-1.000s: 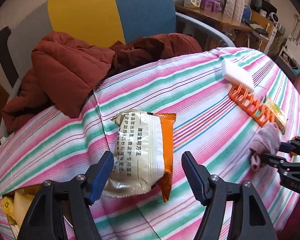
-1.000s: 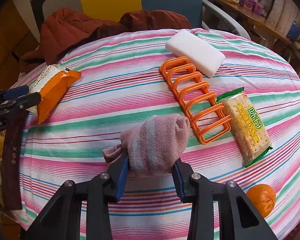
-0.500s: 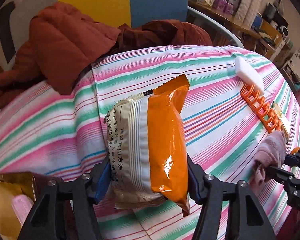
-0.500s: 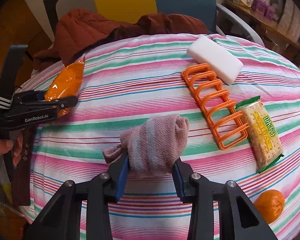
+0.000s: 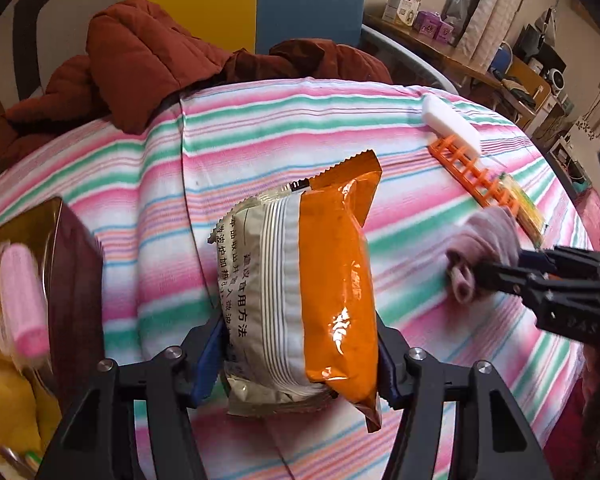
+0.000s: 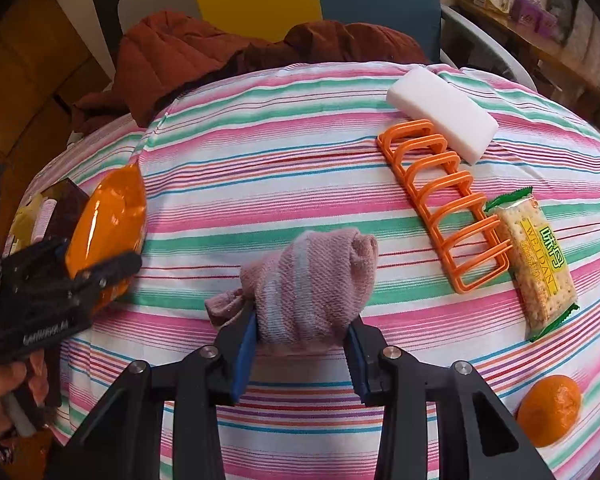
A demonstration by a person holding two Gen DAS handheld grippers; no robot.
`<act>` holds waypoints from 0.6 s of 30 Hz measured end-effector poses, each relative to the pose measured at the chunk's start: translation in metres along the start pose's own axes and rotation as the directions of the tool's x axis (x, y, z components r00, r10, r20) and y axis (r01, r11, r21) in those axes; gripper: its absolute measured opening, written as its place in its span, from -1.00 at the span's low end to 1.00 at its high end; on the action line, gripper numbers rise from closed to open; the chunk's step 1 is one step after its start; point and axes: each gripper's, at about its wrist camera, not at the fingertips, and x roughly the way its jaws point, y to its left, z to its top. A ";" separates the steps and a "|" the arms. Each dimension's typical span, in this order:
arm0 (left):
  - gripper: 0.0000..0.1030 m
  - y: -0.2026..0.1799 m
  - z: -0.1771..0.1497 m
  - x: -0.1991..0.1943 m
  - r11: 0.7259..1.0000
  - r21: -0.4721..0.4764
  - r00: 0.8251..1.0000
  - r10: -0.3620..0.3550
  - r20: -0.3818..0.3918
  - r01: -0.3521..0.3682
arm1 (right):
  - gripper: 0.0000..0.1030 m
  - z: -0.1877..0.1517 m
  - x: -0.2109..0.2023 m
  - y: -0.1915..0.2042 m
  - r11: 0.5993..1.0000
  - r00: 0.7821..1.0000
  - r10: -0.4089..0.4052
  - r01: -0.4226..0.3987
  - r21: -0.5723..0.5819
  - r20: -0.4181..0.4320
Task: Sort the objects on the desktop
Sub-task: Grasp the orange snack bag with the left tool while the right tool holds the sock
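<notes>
Holding: left tool [image 5: 296, 364] clamps packet [image 5: 300, 280] low; right tool [image 6: 300, 344] pinches sock [image 6: 312, 280]. Packet looks light, slick, crushable; grip mid-body. Sock soft, forgiving.

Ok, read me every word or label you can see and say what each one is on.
"WEIDAN": cracker pack.
"食用方法": back of the orange snack bag; its other lines are cut off or too small to read.
Lettering on the left tool: blurred.
Shelf boxes: too small.
</notes>
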 end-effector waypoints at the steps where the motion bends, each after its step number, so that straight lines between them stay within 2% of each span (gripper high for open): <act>1: 0.21 -0.001 -0.005 -0.001 1.000 -0.006 1.000 -0.008 0.003 0.008 | -0.22 -0.001 0.000 0.001 1.000 1.000 -0.002 0.002 -0.002 0.001; 8: 0.20 -0.003 -0.041 -0.023 0.996 -0.067 0.997 -0.063 0.043 0.066 | -0.22 -0.005 0.000 0.005 1.000 1.000 0.003 -0.003 0.013 0.006; 11: 0.19 -0.002 -0.053 -0.035 0.987 -0.102 0.991 -0.118 0.068 0.125 | -0.23 -0.009 -0.002 0.012 0.998 0.998 0.059 -0.059 0.031 0.008; 14: 0.19 -0.004 -0.062 -0.053 0.987 -0.076 0.986 -0.136 0.097 0.144 | -0.23 -0.012 -0.006 0.027 0.994 0.994 0.107 -0.107 -0.002 0.022; 18: 0.19 0.000 -0.073 -0.079 0.986 -0.053 0.979 -0.151 0.138 0.159 | -0.23 -0.016 -0.013 0.047 0.989 0.990 0.133 -0.130 -0.064 0.036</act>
